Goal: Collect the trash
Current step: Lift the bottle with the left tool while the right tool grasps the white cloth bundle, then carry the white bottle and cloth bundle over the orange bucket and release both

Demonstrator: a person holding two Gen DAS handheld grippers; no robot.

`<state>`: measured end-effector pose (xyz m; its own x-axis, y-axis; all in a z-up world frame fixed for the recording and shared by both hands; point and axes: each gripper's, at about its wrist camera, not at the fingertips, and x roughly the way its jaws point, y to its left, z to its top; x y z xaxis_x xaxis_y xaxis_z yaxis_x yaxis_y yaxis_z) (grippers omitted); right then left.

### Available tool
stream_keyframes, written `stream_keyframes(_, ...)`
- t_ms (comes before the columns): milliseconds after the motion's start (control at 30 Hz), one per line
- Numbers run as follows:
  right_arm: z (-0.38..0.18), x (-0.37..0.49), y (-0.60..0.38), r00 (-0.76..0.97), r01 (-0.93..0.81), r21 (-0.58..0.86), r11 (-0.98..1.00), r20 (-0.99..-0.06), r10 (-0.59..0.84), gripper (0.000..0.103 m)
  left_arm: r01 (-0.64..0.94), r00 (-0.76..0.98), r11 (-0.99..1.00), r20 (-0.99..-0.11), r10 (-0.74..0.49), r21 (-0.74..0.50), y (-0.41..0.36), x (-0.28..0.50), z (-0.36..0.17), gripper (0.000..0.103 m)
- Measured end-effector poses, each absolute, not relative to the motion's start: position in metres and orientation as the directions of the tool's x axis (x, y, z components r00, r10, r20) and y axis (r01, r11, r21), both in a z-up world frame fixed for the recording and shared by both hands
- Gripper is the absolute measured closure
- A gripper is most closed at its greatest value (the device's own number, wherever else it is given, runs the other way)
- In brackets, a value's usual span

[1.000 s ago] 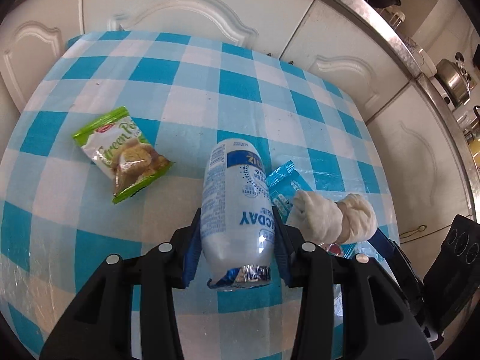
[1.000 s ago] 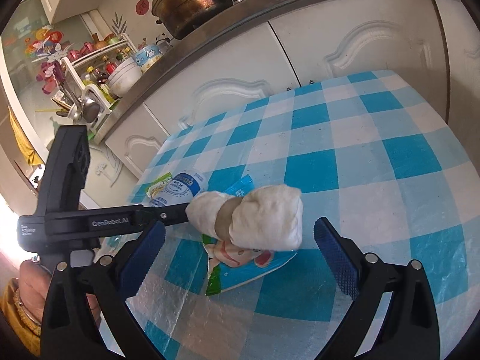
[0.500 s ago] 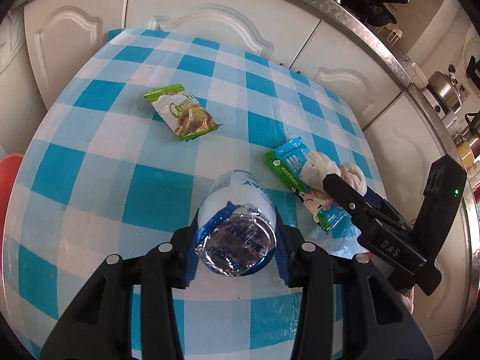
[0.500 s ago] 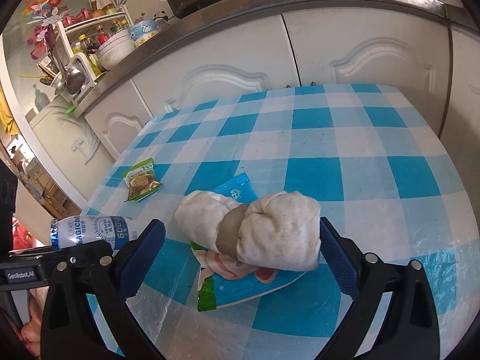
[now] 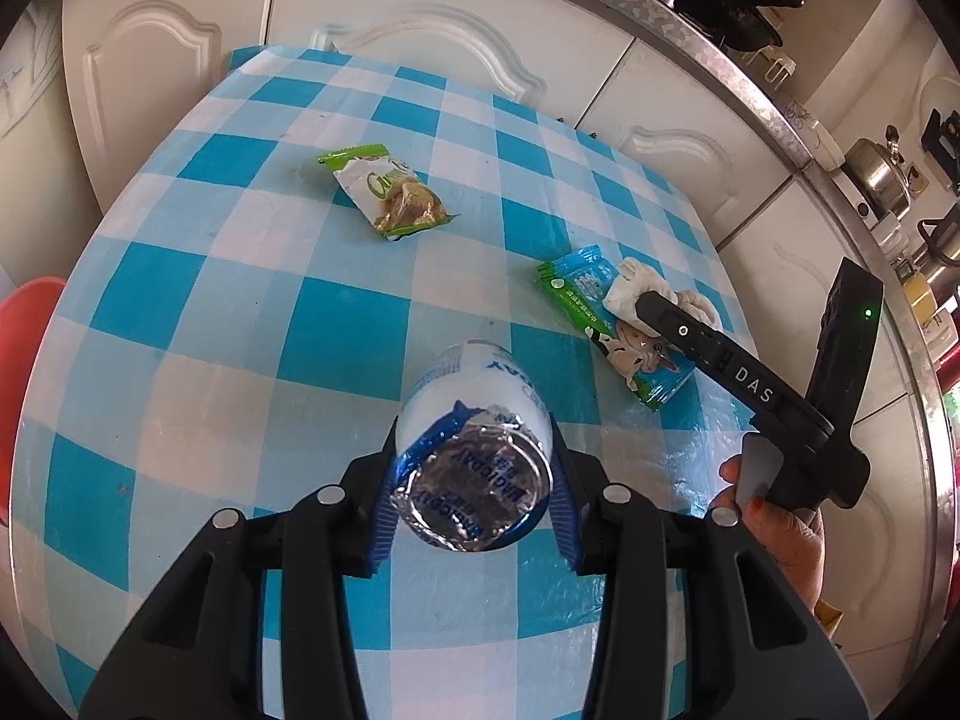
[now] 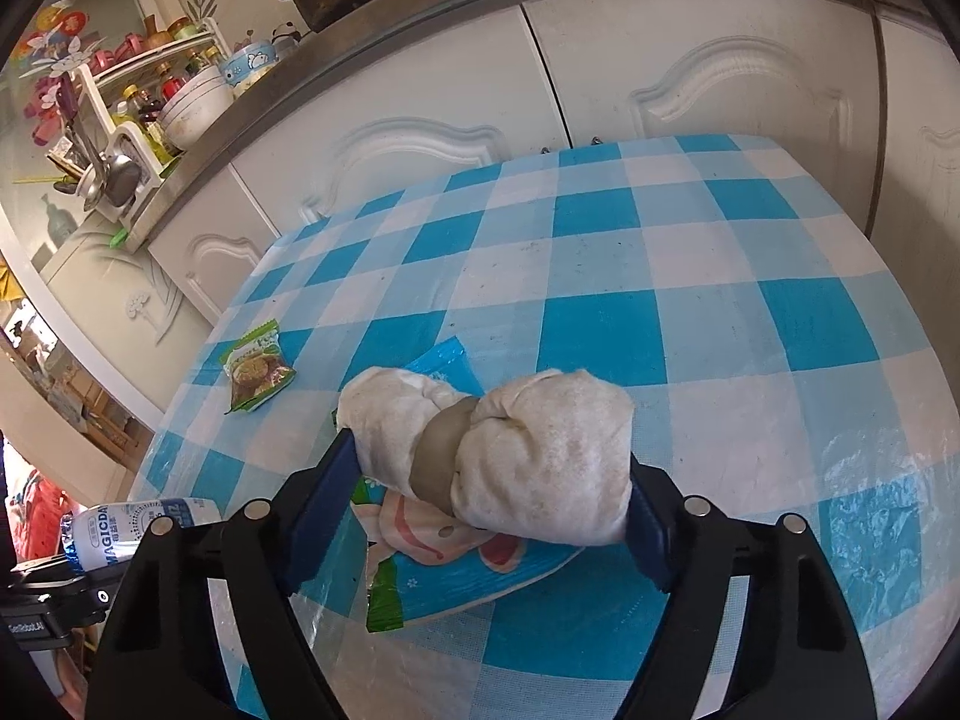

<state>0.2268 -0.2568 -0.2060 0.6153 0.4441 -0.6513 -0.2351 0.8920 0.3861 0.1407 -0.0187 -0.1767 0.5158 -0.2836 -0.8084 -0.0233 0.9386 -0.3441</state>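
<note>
Clamping the bottle [image 5: 474,456] in my left gripper [image 5: 474,498] at lower centre, my right gripper [image 6: 492,480] brackets the wadded tissue [image 6: 498,450] without visibly pinching; squeezing may snag the blue wrapper [image 6: 480,576] beneath it.

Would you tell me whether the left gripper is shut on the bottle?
Shut: the left gripper clamps the bottle above the tablecloth.

Left gripper [image 5: 474,501] clamped; right gripper [image 6: 493,504] fingers [image 6: 324,489] closing.
</note>
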Motion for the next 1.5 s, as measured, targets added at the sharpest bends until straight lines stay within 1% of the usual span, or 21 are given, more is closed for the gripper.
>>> stream_keyframes(200,-0.204,0.225,-0.268,0.639,-0.221,0.433,0.874,-0.613,0.465,0.030,-0.018,0.523,0.935,-0.800,-0.293,-0.354,-0.011,0.132,-0.176,0.060)
stream_keyframes(433,-0.199,0.217,-0.279,0.673,-0.224,0.490,0.842,-0.548,0.498,0.030,-0.020,0.547,0.928,-0.781,-0.301,-0.372,0.004,0.121,-0.171,0.060)
stream_keyframes(633,-0.197,0.211,-0.278,0.674,-0.217,0.533,0.818,-0.524,0.521,0.030,-0.020,0.566,0.921,-0.764,-0.311,-0.389,0.020,0.112,-0.170,0.060)
stream_keyframes(1133,-0.170,0.179,-0.249,0.718,-0.253,0.428,0.868,-0.518,0.465,0.030,-0.026,0.596,0.895,-0.725,-0.344,-0.445,0.059,0.102,-0.171,0.060)
stream_keyframes(1500,-0.154,0.158,-0.212,0.700,-0.313,0.375,0.872,-0.530,0.479,0.030,-0.060,0.627,0.876,-0.701,-0.340,-0.478,0.101,0.091,-0.171,0.060)
